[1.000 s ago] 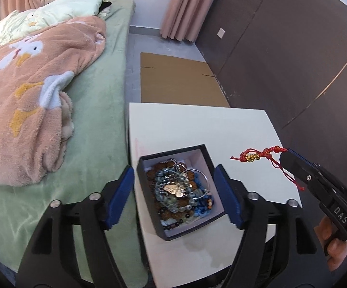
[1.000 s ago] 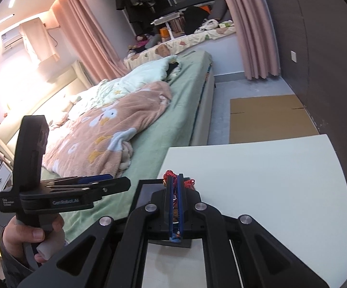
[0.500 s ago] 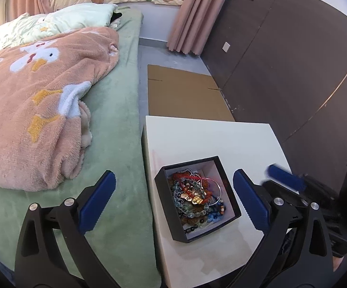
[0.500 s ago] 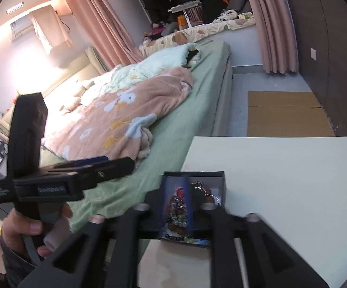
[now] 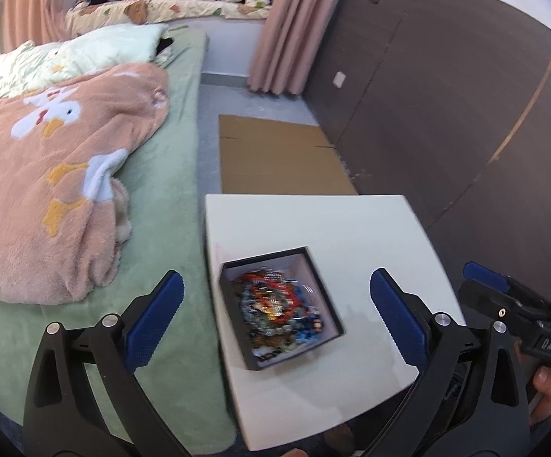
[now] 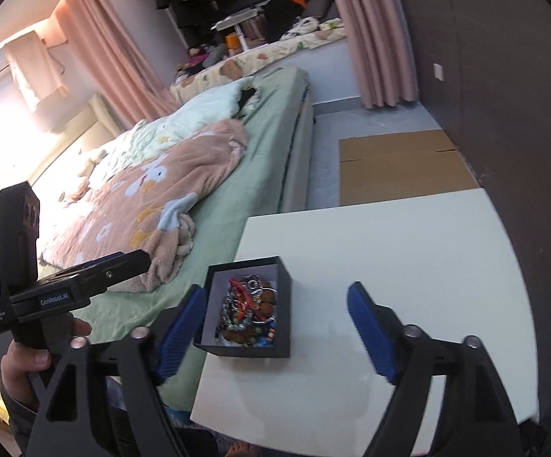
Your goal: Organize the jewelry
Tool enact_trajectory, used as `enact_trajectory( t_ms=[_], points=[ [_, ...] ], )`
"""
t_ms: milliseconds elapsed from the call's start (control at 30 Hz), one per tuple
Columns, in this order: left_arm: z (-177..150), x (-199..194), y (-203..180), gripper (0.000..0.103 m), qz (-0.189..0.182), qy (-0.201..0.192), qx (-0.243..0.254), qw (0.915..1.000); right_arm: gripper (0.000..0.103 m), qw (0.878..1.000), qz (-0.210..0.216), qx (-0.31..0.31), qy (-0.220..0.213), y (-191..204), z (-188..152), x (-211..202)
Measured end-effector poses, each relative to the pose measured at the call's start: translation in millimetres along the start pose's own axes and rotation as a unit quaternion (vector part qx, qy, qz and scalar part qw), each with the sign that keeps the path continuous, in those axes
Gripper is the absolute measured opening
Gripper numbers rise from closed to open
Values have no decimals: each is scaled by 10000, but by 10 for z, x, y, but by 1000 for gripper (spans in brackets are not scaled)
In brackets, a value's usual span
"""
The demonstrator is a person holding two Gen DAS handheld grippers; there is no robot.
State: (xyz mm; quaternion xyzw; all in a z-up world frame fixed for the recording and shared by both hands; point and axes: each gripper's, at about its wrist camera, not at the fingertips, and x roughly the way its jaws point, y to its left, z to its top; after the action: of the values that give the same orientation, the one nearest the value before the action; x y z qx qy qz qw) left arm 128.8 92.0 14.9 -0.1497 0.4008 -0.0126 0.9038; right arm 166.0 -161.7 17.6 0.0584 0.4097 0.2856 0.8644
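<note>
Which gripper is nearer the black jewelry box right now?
Neither clearly. The left gripper hangs open with the black jewelry box framed between its fingers; the right gripper, also open, frames the box toward its left finger. Neither touches it.

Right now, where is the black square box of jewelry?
The black square box of jewelry sits on the white table, near its edge beside the green bed, in both wrist views.
</note>
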Motion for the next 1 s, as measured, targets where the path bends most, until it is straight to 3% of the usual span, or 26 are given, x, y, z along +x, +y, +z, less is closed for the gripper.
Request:
enact_trajectory(
  t_ms=[233,633,867,1000],
  points=[
    [-182,-267,-219,98,-8,-225,82,9997,96,9994,41,232,-244,-284,-43,-561],
    [-564,-704,-599,98,25,-455,592,9972,96,9982,-306,175,-480,-465,-354,-1163],
    [-838,-823,-655,98,218,-651,913,9935,96,9982,-435,-135,-385,-420,-685,-1238],
    [-922,-823,-611,98,163,-694,844,9939,95,9969,-590,-351,-384,-386,-852,-1243]
  ],
)
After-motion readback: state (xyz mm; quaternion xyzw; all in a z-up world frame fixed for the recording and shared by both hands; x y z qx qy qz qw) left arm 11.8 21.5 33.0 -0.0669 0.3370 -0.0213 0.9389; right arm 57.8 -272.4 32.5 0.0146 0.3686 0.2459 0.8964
